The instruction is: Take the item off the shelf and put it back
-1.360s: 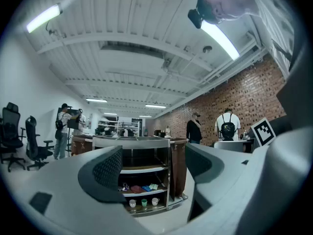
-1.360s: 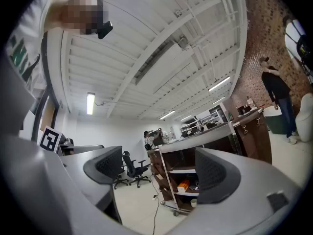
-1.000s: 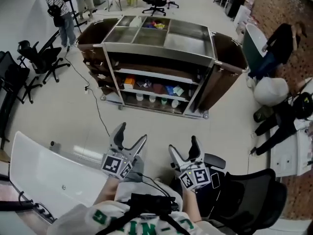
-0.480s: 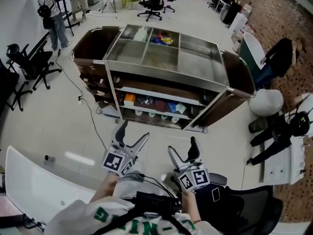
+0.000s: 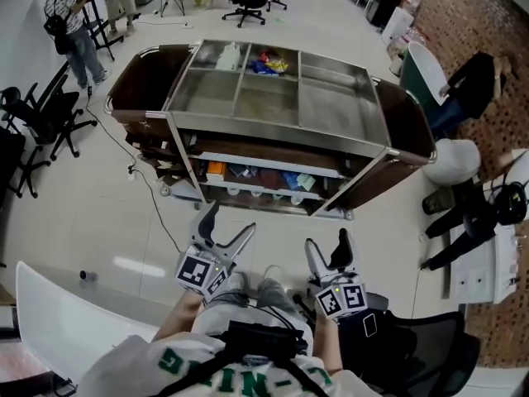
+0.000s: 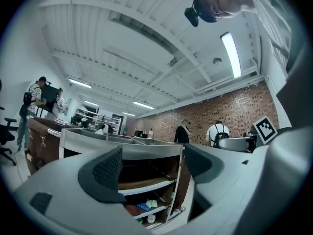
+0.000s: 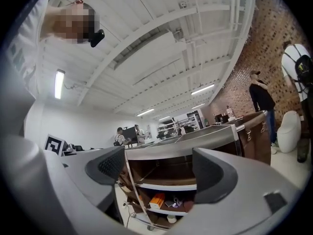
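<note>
Shelf items (image 5: 248, 174) lie on the lower shelves of the cart (image 5: 273, 131), behind its open front: an orange box (image 5: 216, 170) towards the left end, blue and pale packets further right, and a row of white cups (image 5: 252, 192) on the shelf below. None has been taken off. From the head view, the left gripper (image 5: 229, 222) and the right gripper (image 5: 326, 243) are both held up on the near side of the cart, well apart from it, pointing towards its front. More coloured packets (image 5: 266, 60) sit in a far compartment of the cart's top. A person (image 5: 70, 27) stands beyond the cart's left end.

In the left gripper view, the jaws stand wide apart with nothing between them; the cart's right front corner and its shelves show through the gap.

In the right gripper view, the jaws are wide but closing, and nothing is between them. Through the gap the cart's shelves show, with the orange box on the lower one.
</note>
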